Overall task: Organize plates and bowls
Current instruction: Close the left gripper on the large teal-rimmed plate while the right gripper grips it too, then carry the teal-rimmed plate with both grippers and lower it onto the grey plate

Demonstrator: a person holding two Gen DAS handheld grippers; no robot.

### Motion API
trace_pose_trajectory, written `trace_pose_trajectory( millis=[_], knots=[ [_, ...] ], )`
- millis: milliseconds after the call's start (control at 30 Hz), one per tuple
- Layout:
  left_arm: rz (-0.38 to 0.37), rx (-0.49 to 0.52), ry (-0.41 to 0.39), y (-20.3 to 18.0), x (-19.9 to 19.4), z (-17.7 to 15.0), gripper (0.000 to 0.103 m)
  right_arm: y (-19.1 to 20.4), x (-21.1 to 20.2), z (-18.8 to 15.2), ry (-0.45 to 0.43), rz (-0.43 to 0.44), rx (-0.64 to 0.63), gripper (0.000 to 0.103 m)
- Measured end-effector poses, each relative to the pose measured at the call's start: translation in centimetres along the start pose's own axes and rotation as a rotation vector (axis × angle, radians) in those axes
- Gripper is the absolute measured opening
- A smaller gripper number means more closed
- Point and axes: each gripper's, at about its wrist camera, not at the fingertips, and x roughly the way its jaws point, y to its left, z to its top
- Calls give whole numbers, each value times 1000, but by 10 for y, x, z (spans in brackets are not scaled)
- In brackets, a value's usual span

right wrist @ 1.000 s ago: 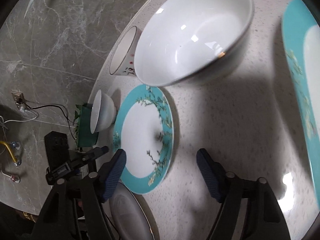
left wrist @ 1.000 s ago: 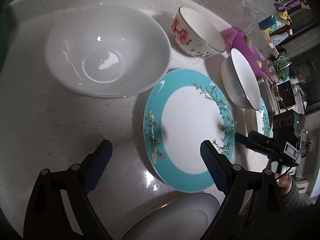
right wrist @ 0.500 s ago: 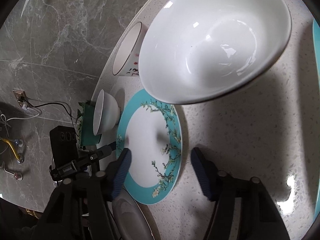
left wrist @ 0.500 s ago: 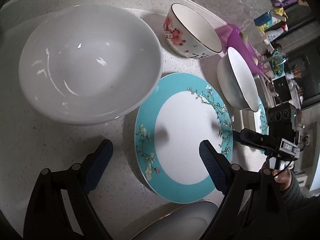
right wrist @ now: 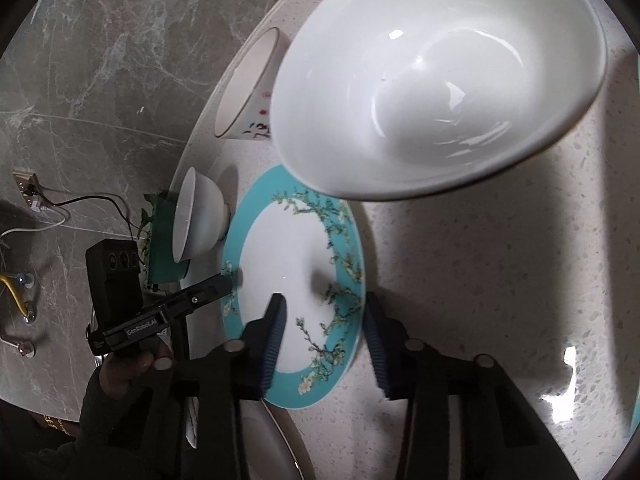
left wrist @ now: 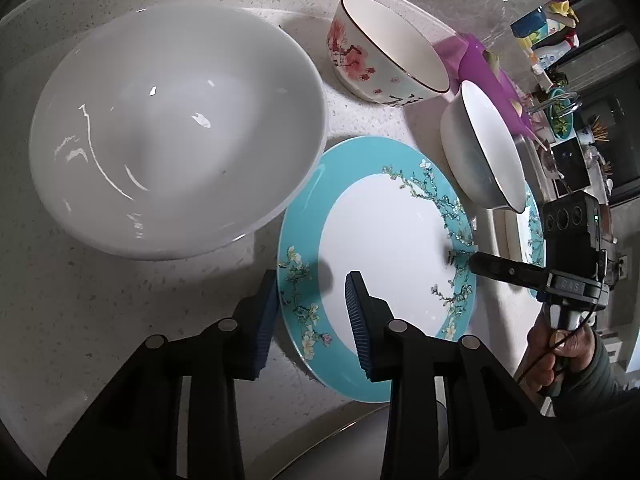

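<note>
- Round turquoise-rimmed white porcelain plate (left wrist: 384,264) lies flat on the speckled counter (left wrist: 100,300), beside a large white bowl (left wrist: 176,128).
- Left claw (left wrist: 314,312) straddles its left rim, closing, not yet pinching.
- Right claw (right wrist: 324,336) closes likewise across the opposite rim.

In the left wrist view, the large bowl (left wrist: 176,132) sits left of the plate (left wrist: 380,264), with two smaller bowls (left wrist: 384,68) behind.

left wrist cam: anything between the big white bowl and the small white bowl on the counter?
Yes, in the left wrist view the teal floral plate lies between the big white bowl and the small white bowl.
</note>
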Motion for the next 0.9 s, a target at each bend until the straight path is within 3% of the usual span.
trace_pose_trajectory(
  millis=[100,267,900],
  knots=[
    [42,11,14,1,0,0,15,-5,-1,1,13,-40,9,12],
    [67,42,18,-1,-1,-1,15,1,0,3,22,-86,-23,11],
    [75,48,7,-5,-3,-9,13,5,-3,3,9,-101,-18,11]
  ],
)
